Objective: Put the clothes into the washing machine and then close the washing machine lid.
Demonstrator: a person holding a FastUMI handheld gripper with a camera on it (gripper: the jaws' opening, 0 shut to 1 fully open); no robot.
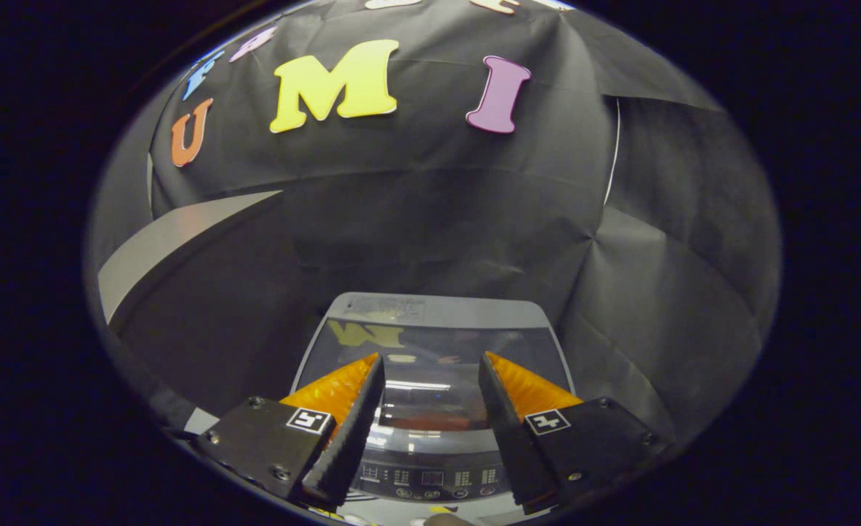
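While the gripper (430, 365) hangs above the washing machine (430, 321), its fingers (343, 409) stand spread apart with nothing between them. Below the gap lies the machine's glass lid (430, 351), shut flat, its grey rear edge just beyond the fingertips. Nearer than the fingertips, the control panel (430, 478) runs across the front. Dark cloth wall (438, 219) rises behind and to both sides, leaving free room around the fingers.
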